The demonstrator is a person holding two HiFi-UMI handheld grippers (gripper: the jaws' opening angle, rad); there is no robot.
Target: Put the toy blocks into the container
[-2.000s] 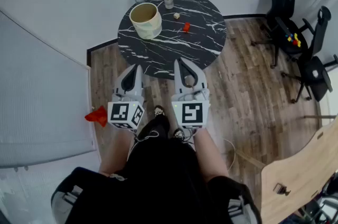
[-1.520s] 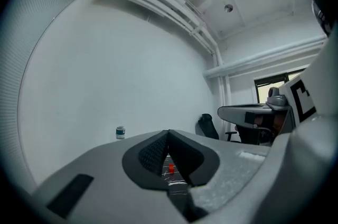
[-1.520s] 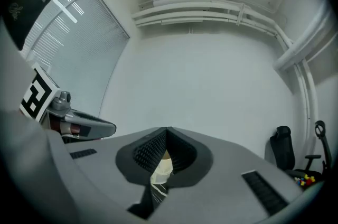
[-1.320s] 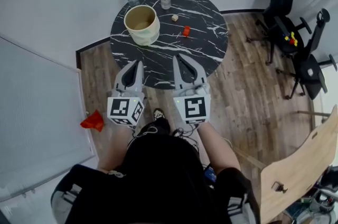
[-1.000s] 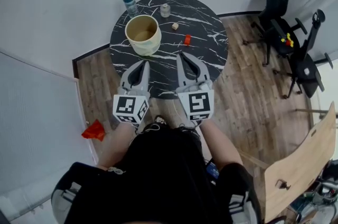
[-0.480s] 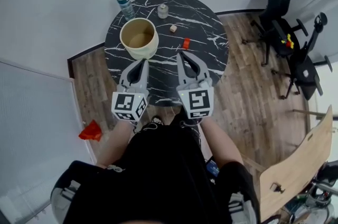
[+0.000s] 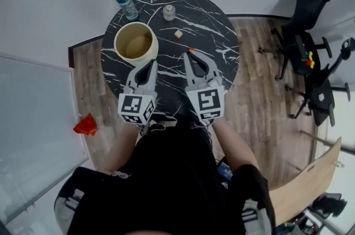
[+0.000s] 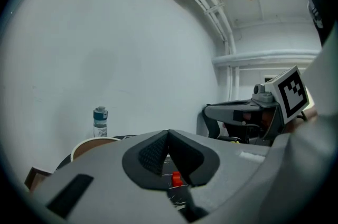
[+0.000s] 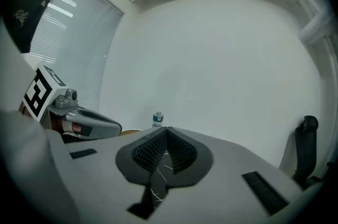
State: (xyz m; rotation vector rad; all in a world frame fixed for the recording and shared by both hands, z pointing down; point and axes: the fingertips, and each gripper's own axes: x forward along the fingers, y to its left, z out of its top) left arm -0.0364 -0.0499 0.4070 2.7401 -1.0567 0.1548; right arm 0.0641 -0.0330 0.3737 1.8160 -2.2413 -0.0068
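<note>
Grip: my left gripper (image 7: 152, 64) and right gripper (image 7: 187, 55) are both closed, empty.
Risk: my closed right tip may push away the small red toy block (image 7: 192, 49) just ahead.

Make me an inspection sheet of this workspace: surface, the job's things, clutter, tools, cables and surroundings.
Surface: round black marble table, white veins.
Job's things: cream container, no block seen inside; wooden block and red block lie on the table outside it.
Clutter: water bottle and small jar at the far edge.
Tools: left tool and right tool both shut, empty, over the table's near half.
Cables: nothing seen.
Surroundings: wood floor, red thing on it, office chairs.
</note>
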